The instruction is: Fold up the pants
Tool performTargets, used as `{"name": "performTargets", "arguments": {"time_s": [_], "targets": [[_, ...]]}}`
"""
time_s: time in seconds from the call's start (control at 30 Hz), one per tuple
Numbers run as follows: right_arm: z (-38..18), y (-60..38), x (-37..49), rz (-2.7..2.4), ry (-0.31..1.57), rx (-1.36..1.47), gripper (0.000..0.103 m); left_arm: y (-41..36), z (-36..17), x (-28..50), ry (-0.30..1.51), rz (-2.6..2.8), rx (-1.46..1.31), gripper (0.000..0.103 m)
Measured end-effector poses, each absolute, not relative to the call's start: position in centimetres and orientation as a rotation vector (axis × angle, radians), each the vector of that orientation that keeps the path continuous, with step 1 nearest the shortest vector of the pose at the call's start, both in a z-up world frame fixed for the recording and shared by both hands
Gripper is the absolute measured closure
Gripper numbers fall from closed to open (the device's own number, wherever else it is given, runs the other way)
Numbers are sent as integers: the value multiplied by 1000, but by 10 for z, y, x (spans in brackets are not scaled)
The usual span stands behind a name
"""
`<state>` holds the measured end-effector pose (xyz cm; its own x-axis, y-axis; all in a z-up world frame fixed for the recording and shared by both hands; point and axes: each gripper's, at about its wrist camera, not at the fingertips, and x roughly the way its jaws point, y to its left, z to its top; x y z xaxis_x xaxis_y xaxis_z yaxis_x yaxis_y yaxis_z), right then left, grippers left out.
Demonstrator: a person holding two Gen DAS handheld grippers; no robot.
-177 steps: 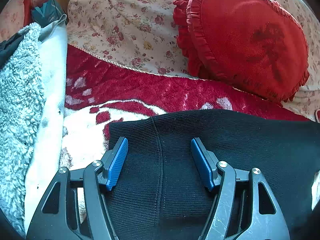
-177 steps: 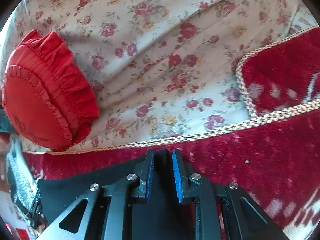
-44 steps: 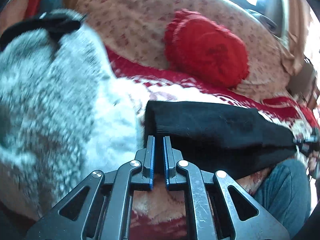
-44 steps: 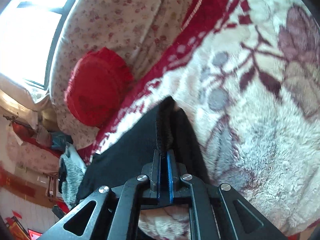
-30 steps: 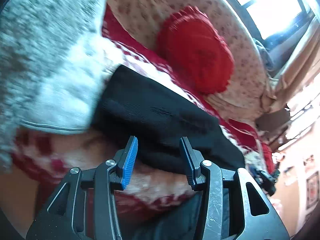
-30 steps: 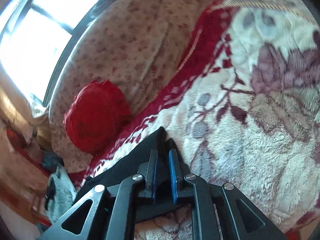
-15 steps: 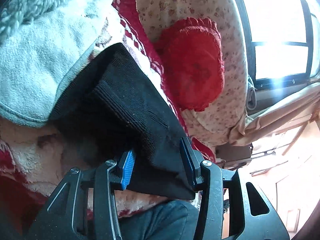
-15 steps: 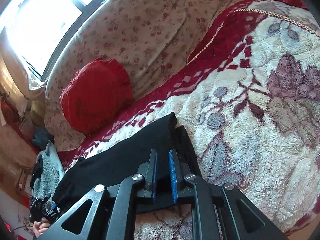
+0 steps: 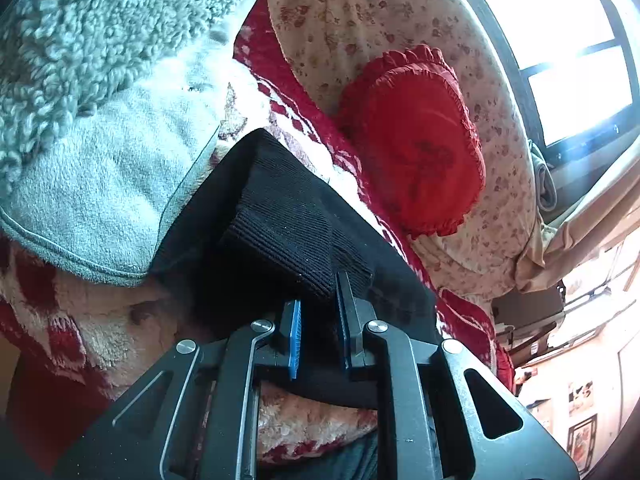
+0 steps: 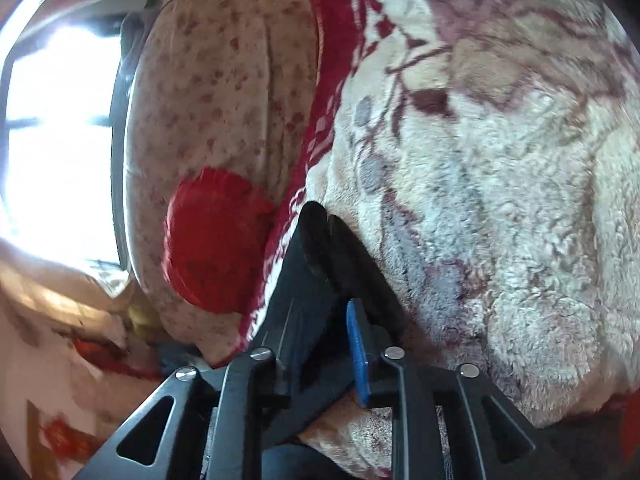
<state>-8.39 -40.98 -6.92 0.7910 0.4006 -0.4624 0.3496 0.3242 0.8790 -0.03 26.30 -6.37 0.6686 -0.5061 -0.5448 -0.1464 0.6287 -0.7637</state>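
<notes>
The black pants (image 9: 288, 216) lie folded on a fluffy cream-and-red blanket (image 10: 480, 200), ribbed hem layer on top. In the left wrist view my left gripper (image 9: 318, 314) has its jaws closing on the near edge of the fold, with black cloth filling the narrow gap between the blue pads. In the right wrist view the other end of the pants (image 10: 320, 264) runs up between the fingers of my right gripper (image 10: 316, 336). Its jaws are opening. The blue face of the right pad (image 10: 358, 352) shows bare, and the cloth leans toward the left finger.
A grey fleece garment (image 9: 100, 100) is piled against the left end of the pants. A red frilled cushion (image 9: 412, 140) leans on the floral backrest (image 9: 360, 20) under a bright window (image 9: 560, 40). A person's blue-clad leg (image 9: 352, 460) shows below the blanket's edge.
The left jaws have narrowed from wide apart to close on the fold. The right gripper has rolled and sunk, and its jaws have parted from the cloth they pinched.
</notes>
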Motion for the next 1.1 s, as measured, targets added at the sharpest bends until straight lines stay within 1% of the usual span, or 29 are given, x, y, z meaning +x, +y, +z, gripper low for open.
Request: {"name": "performTargets", "arguments": {"time_s": [0.1, 0.27, 0.3, 0.33, 0.37, 0.4, 0.5, 0.57, 0.7, 0.77, 0.83, 0.93, 1.03, 1.1], "targets": [[-70, -406, -75, 86, 736, 1273, 77, 261, -63, 0, 845, -223, -860, 89], [-74, -399, -50, 83, 856, 1225, 77, 262, -67, 2, 863, -199, -887, 88], [-73, -397, -44, 99, 866, 1207, 77, 262, -65, 1, 857, -199, -883, 91], [-71, -395, -40, 123, 867, 1187, 80, 263, -62, -1, 853, -199, -871, 95], [-69, -394, -39, 127, 860, 1162, 97, 264, -58, -3, 843, -199, -872, 96], [-60, -392, -40, 133, 818, 1120, 99, 265, -54, -4, 834, -205, -884, 97], [-39, -383, -47, 195, 715, 1037, 99, 270, -43, -11, 817, -231, -912, 97], [-38, -383, -56, 205, 699, 1046, 99, 274, -38, -16, 807, -252, -924, 97], [-54, -388, -67, 124, 789, 1091, 99, 278, -55, -16, 860, -230, -931, 97], [-57, -391, -70, 96, 805, 1098, 99, 279, -62, -19, 878, -203, -936, 97], [-56, -393, -73, 92, 798, 1096, 99, 278, -58, -25, 862, -214, -917, 97], [-45, -394, -82, 121, 736, 1061, 99, 278, -55, -26, 849, -219, -895, 97], [-58, -391, -79, 68, 842, 1029, 99, 273, -66, -14, 901, -188, -847, 97], [-59, -394, -77, 51, 857, 1047, 99, 269, -71, -12, 923, -178, -823, 97]]}}
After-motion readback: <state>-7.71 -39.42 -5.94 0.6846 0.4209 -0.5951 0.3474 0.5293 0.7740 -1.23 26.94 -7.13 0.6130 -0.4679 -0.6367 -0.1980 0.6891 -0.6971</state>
